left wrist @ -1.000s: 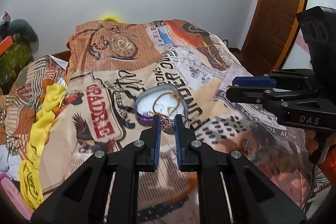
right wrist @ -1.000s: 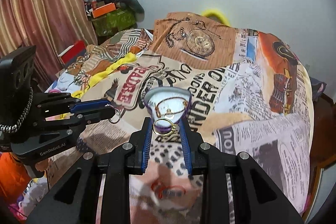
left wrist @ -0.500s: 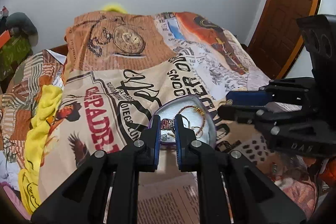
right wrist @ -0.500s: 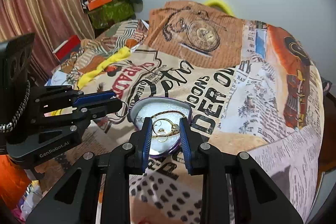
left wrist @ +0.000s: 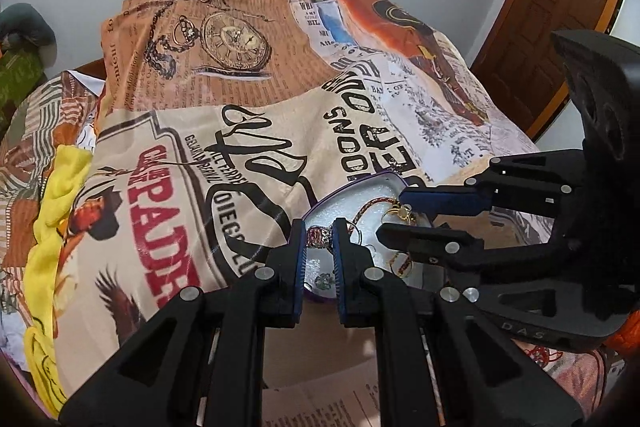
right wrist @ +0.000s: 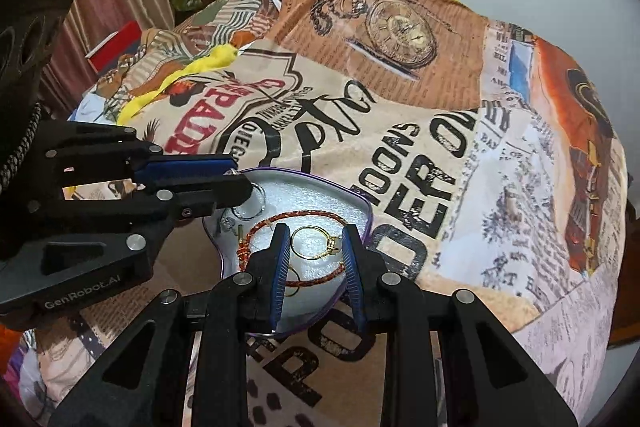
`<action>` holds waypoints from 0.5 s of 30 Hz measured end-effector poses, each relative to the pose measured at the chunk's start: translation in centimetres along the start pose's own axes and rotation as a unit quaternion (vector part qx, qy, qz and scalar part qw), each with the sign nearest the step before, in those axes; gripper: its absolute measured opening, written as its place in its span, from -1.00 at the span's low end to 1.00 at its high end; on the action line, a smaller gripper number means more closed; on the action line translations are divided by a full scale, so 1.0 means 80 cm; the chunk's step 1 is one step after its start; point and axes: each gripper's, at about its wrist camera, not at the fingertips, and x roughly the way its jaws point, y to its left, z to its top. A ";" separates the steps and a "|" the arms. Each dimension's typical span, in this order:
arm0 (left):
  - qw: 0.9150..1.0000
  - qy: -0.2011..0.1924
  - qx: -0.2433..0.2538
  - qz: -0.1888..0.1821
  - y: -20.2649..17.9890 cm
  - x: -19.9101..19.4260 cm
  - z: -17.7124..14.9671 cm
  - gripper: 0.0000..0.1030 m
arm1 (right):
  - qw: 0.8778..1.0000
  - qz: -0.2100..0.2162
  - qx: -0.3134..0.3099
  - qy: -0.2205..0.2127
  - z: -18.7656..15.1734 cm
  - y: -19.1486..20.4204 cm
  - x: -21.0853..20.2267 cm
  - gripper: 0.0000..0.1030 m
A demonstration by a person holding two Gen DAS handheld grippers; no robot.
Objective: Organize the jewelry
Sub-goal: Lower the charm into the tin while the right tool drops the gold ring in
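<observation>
Purple-rimmed tray [right wrist: 362,205], heart-like shape w/ white foam inside, lies on the printed bedspread [right wrist: 460,163], about the middle of the bed. In it: a red-orange braided bracelet [right wrist: 308,215], a thin silver ring [right wrist: 250,205] and some small pieces too small to tell.

Left gripper [left wrist: 319,237] is over the left part of the tray. Its fingers [left wrist: 298,247] are nearly closed, w/ only a narrow gap, and pinch a small beaded ring, red and silver [left wrist: 319,237]. In the right wrist view this gripper [right wrist: 234,183] comes from the left side, tips above the tray's left rim, just beside the silver ring.

Right gripper [right wrist: 314,245] is above the tray's near part. Its fingers [right wrist: 280,255] are a bit wider apart and hold a thin gold ring [right wrist: 316,243] betw. the blue pads, over the bracelet loop. In the left wrist view the same gripper [left wrist: 394,217] reaches in from the right, tips over the tray's right side.

Both grippers are near each other over the tray, not touching. Bedspread is open to the left, behind, and right of the tray; yellow cloth [left wrist: 56,195] lies well apart at the left edge.
</observation>
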 end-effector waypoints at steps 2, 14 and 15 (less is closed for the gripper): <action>1.000 0.000 -0.004 -0.008 0.002 0.001 0.000 -0.78 | 1.000 0.000 -0.002 0.001 0.001 0.001 0.003 -0.54; 1.000 -0.015 -0.005 -0.011 0.000 -0.015 0.003 -0.78 | 1.000 -0.003 -0.017 0.007 0.003 0.007 0.011 -0.53; 1.000 -0.016 -0.006 -0.012 -0.001 -0.017 0.003 -0.78 | 1.000 -0.002 -0.018 0.008 0.003 0.008 0.012 -0.53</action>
